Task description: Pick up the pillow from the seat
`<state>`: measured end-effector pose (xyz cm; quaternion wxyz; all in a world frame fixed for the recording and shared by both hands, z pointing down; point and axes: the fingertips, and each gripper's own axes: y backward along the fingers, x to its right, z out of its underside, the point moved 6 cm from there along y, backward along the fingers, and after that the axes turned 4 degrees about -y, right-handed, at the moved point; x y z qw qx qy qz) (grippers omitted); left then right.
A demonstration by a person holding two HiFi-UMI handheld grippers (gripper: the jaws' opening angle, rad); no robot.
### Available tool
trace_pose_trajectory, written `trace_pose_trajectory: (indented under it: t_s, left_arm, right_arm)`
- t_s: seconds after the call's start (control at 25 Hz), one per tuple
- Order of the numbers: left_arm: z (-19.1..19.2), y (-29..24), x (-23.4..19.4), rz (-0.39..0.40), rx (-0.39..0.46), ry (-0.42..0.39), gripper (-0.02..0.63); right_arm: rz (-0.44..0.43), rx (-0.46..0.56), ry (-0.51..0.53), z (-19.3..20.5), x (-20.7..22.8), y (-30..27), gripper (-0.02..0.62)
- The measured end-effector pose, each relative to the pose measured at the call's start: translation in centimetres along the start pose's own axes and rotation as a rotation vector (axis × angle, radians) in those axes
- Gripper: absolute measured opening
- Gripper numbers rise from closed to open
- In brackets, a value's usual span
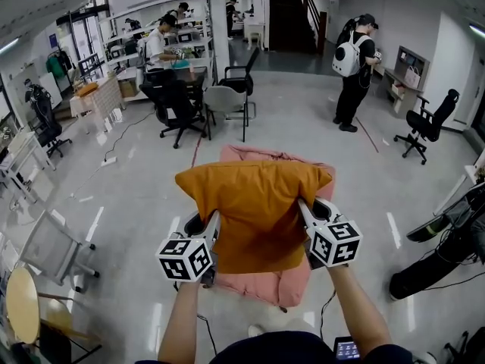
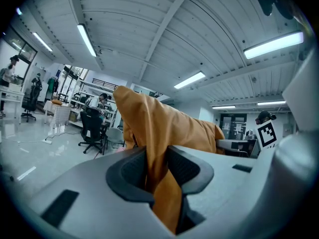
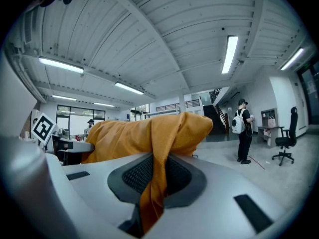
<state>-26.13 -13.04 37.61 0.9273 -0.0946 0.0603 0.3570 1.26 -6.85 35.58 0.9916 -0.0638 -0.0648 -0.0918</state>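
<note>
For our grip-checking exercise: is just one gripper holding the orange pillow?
No: the left gripper and right gripper each clamp the pillow's fabric.

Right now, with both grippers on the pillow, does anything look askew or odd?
Nothing is spilled or damaged. The orange pillow is held roughly level over the pink seat. The only oddity: the left gripper and right gripper each pinch just a thin fold of its cover, not the stuffing, so the grip looks slight.
</note>
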Motion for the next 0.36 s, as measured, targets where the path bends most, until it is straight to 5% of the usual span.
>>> trace_pose_trajectory:
  t_s: [0.36]
  left_arm:
    - [0.15,0.65,-0.40,-0.006,0.013,0.003,0.115]
  right_arm:
    - [-0.007,0.008,0.003,0.34,-0.55,0.01,0.061]
